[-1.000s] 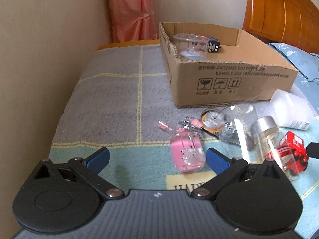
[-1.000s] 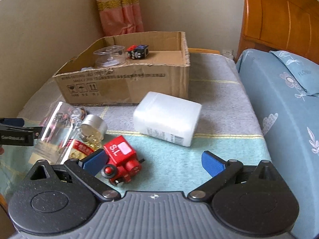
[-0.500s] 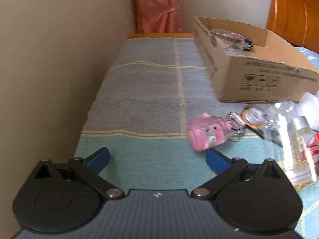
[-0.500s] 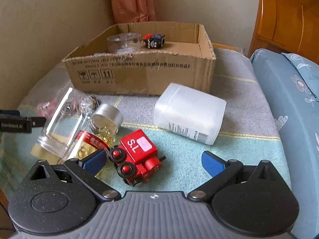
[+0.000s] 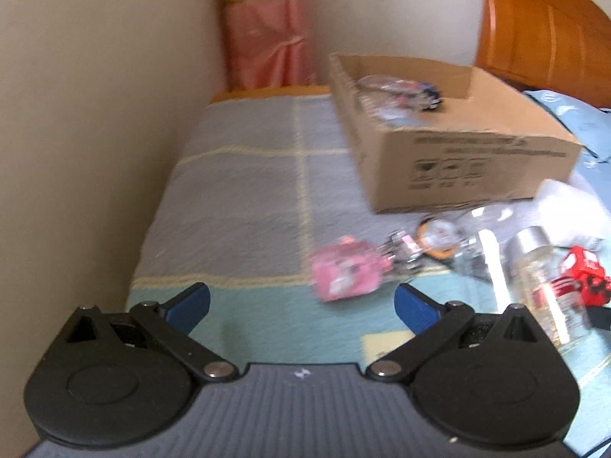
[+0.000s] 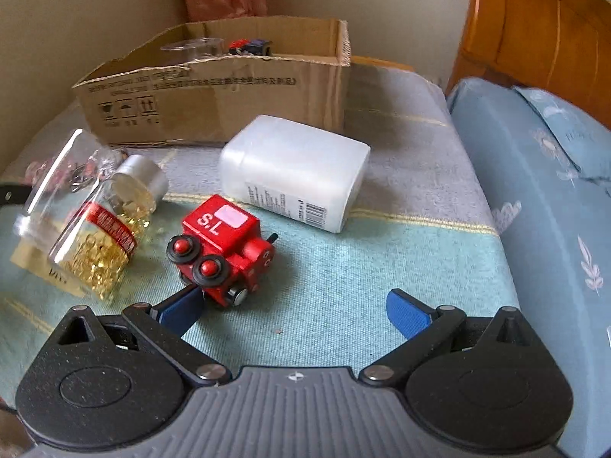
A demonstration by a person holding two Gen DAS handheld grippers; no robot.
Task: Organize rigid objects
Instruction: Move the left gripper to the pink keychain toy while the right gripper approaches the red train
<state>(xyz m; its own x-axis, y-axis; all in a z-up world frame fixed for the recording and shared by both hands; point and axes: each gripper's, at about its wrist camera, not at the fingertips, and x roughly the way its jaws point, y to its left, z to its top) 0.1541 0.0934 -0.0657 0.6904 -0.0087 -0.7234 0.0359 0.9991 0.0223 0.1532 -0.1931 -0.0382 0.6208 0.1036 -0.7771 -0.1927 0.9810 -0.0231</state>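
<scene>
Clearly we hold both tools released, nothing grasped. Right gripper [image 6: 294, 305] low over blanket [image 6: 362, 267], its left pad just beside red toy train [image 6: 225, 248], probably lined up for next pick. Left gripper [image 5: 301, 305] hovers nearer wall, pink keychain toy [image 5: 343, 276] just ahead. Cardboard box [image 6: 229, 87] behind already holds few items; white bottle [image 6: 294, 171] and glass jar [image 6: 99, 236] lie outside. Versus half second ago: right tool closer to train; left view swung back toward clutter.
</scene>
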